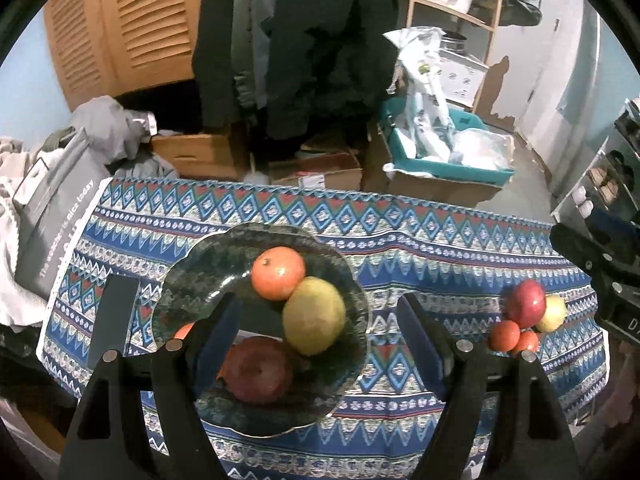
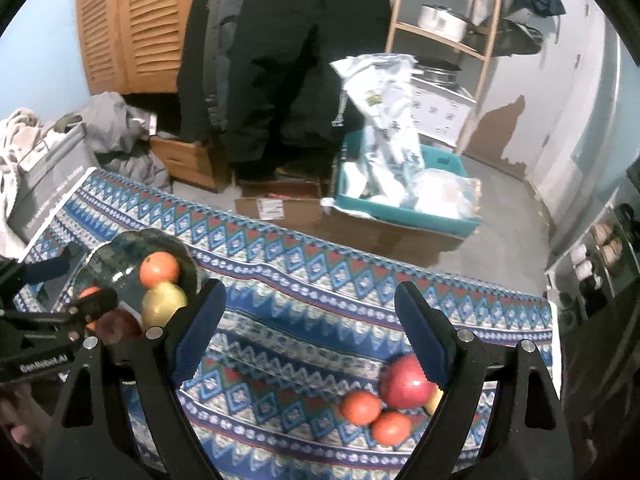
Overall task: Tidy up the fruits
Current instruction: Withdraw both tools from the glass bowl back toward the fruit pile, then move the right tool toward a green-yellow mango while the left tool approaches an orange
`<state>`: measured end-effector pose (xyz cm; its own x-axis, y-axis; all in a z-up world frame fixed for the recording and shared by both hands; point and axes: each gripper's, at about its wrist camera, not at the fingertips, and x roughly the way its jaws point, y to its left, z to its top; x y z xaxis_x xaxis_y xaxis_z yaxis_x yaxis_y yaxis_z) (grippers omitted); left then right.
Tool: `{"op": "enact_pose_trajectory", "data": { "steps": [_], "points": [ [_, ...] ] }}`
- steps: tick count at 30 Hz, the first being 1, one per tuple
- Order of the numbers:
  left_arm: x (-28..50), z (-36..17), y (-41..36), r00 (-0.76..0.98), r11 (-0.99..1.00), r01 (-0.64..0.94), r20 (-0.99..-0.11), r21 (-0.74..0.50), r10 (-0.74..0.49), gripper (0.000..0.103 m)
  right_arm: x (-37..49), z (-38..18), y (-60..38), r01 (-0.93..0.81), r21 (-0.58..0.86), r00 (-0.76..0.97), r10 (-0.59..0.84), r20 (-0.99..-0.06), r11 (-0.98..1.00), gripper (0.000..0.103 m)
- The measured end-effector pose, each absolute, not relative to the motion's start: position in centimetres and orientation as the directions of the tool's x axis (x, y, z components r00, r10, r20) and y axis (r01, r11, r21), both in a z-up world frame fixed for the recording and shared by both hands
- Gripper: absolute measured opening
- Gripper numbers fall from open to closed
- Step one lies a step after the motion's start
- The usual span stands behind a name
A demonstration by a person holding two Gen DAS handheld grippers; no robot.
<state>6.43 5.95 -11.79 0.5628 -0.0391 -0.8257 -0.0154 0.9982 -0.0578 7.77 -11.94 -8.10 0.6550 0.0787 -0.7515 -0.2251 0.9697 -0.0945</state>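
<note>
A dark glass plate (image 1: 188,280) on the patterned tablecloth holds an orange (image 1: 278,273), a yellow-green pear (image 1: 314,316) and a dark red apple (image 1: 258,370); another orange fruit is mostly hidden behind my left finger. My left gripper (image 1: 316,316) is open above the plate, empty. On the cloth to the right lie a red apple (image 2: 404,380), two small oranges (image 2: 360,407) and a yellow fruit (image 1: 554,312). My right gripper (image 2: 310,312) is open and empty, its right finger just above the red apple. The plate also shows in the right wrist view (image 2: 112,256).
A grey box (image 1: 52,216) sits at the table's left end. Beyond the far edge are cardboard boxes (image 1: 316,172), a teal bin with bags (image 1: 444,160), hanging dark coats and a wooden shelf. A rack stands at the right.
</note>
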Motion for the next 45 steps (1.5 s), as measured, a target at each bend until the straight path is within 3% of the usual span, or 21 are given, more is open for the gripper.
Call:
{"op": "enact_pose_trajectory", "data": {
  "steps": [4, 24, 45],
  "points": [
    [6.2, -11.1, 4.2, 0.575, 0.999, 0.017, -0.817, -0.051, -0.052, 0.087, 7.0, -7.7, -14.3, -0.186, -0.093, 0.663, 0.055, -0.746, 0.978, 0.086],
    [6.5, -12.1, -4.8, 0.526, 0.982, 0.184, -0.84, -0.042, -0.135, 0.087, 3.9, -8.4, -25.4, 0.003, -0.094, 0.65, -0.073, -0.756, 0.996, 0.086],
    [7.0, -17.9, -13.6, 0.395, 0.94, 0.339, -0.903, -0.031, -0.172, 0.087, 2.3, -12.1, -32.3, 0.116, -0.085, 0.567, -0.136, -0.812, 0.99, 0.086]
  ]
}}
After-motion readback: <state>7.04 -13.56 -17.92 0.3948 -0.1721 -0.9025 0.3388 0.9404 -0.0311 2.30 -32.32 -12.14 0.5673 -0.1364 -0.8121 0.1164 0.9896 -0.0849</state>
